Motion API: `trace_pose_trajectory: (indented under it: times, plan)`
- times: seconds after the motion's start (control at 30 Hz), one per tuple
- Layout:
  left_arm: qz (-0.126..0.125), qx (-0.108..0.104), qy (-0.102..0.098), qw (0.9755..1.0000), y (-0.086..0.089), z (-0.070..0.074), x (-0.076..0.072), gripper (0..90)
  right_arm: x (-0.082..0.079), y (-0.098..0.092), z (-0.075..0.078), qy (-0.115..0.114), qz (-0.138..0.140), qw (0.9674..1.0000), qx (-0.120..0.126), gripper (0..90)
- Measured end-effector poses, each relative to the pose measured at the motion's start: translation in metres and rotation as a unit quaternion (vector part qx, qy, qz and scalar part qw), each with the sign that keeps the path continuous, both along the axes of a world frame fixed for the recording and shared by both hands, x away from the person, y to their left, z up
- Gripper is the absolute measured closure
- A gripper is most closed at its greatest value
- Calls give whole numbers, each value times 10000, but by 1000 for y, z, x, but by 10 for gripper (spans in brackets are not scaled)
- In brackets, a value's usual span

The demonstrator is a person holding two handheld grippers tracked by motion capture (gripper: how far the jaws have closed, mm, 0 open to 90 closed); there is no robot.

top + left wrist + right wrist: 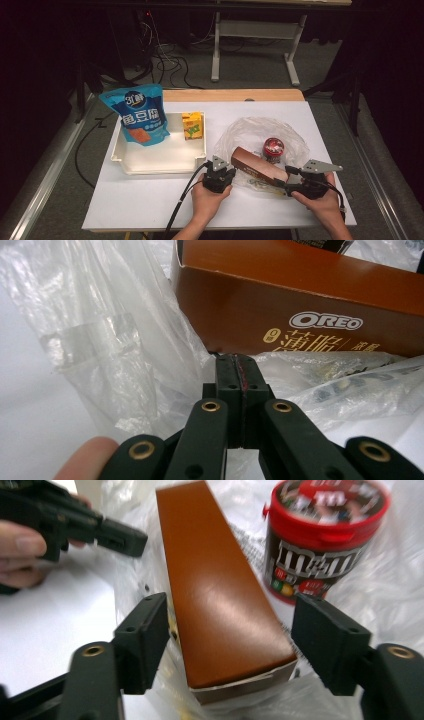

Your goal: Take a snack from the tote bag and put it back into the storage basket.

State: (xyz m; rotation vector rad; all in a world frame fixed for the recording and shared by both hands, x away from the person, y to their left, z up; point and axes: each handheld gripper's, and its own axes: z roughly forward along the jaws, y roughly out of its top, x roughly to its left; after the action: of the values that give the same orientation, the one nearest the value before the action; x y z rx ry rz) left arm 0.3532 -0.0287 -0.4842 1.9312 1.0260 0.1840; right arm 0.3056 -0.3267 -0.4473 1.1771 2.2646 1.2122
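A long brown Oreo box (pixel 257 167) lies across a crumpled clear plastic bag (pixel 250 130) on the white table. Beside it on the bag stands a red M&M's tub (pixel 273 147). My right gripper (pixel 283 180) is open; its jaws flank the box's near end (pixel 220 595) with a gap on each side, and the tub (pixel 320 535) is just beyond on the right. My left gripper (pixel 231 170) is shut at the bag's left edge. Its tips (pixel 235 365) pinch the film (pixel 100 340) just in front of the box (pixel 300 295).
A white tray (pixel 150 165) sits to the left with a blue snack pouch (pixel 140 117) leaning in it and a yellow drink carton (pixel 192 125) at its right corner. The table's front edge runs just below both hands.
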Motion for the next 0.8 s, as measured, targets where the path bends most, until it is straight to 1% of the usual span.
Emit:
trace_pose_trajectory:
  times: [0.1,0.13,0.2,0.3,0.33,0.4,0.43,0.5,0.53,0.57,0.6,0.63,0.67,0.73,0.8]
  plan:
    - [-11,-10,32,10000,0,0,0,900,2,2,-6,128,-9,9998,-135,311]
    - [4,-34,25,10000,0,0,0,900,2,3,-7,126,9,9997,-207,318]
    - [17,-11,-25,10000,-1,0,-1,900,4,4,-10,162,21,9996,-231,334]
    - [6,158,-162,9997,-3,1,-4,900,6,7,-14,173,27,9994,-287,336]
    - [-1,163,-164,9997,-3,1,-4,900,6,8,-14,174,21,9995,-268,336]
    - [35,92,-123,9999,-3,0,-3,900,7,9,-15,162,-4,9995,-258,335]
    - [13,131,-109,9999,-2,0,-3,900,8,9,-16,157,2,9995,-273,334]
    - [34,139,-120,9998,-3,0,-4,900,9,11,-18,198,-17,9994,-285,333]
    - [35,147,-131,9998,-4,0,-4,900,9,12,-19,209,-35,9993,-306,349]
    - [39,137,-118,9998,-3,0,-4,900,9,13,-19,174,-42,9993,-318,384]
    - [41,127,-102,9999,-3,0,-3,900,9,13,-18,222,29,9993,-285,422]
    - [35,127,-95,9999,-3,0,-3,900,9,14,-16,204,41,9993,-299,426]
    - [35,132,-94,9999,-3,0,-3,900,8,15,-14,170,11,9991,-379,428]
    - [44,150,-103,9998,-4,0,-3,900,7,15,-11,148,-2,9992,-362,432]
    - [33,151,-95,9998,-4,0,-3,900,5,15,-7,73,-13,9994,-337,434]
